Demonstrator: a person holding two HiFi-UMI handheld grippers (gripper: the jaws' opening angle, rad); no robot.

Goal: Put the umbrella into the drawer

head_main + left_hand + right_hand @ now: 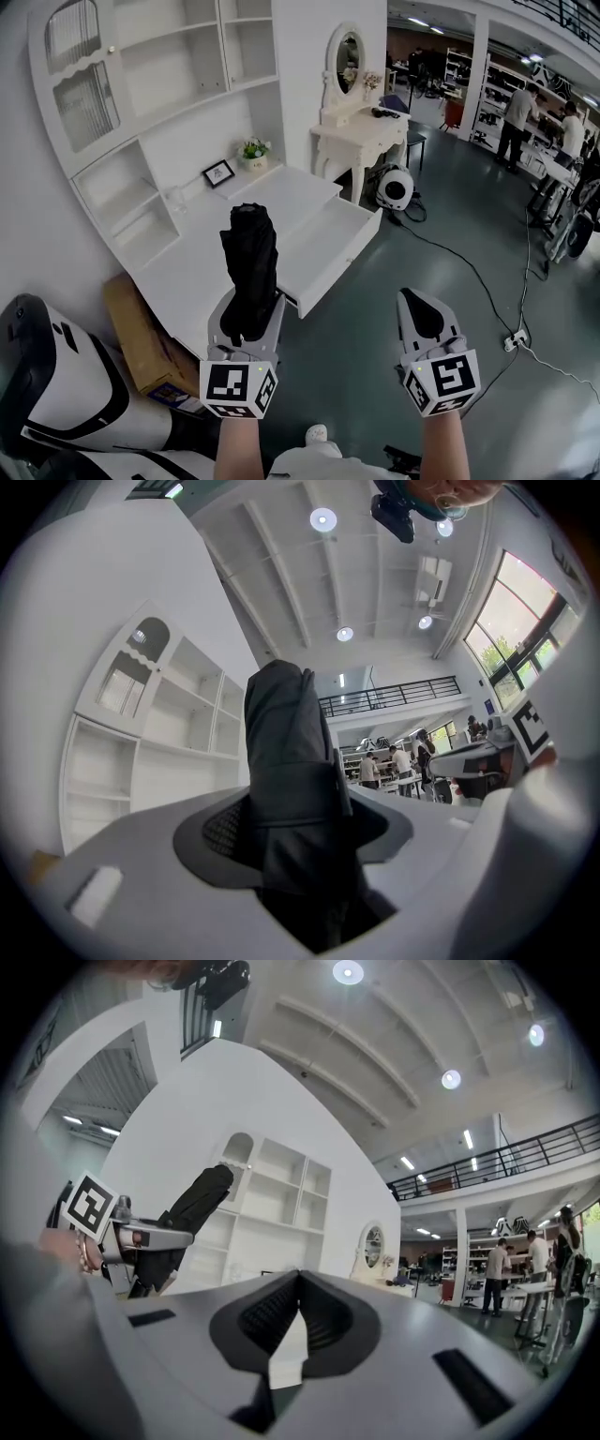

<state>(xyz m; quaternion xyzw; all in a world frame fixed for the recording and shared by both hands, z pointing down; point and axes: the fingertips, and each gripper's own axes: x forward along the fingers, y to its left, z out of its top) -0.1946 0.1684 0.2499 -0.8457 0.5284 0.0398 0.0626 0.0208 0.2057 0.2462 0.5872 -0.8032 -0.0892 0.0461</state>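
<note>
White desk [281, 192] w/ shelf hutch fills the head view's 10–12 o'clock. Its drawer [328, 246] stands pulled open toward 4 o'clock. Both forearms reach fwd from 6 o'clock, side by side and well apart, grippers roughly level. L gripper [249, 305] clamps the folded black umbrella [248, 253] by its lower end, pads pressed on both sides. The umbrella sticks up and fwd, tip in line w/ the drawer's left edge, prob. short of it, though that's hard to judge from this angle. R gripper [417, 298] sits at 5 o'clock over the grey floor [422, 234], jaws closed tip to tip, nothing between.
</note>
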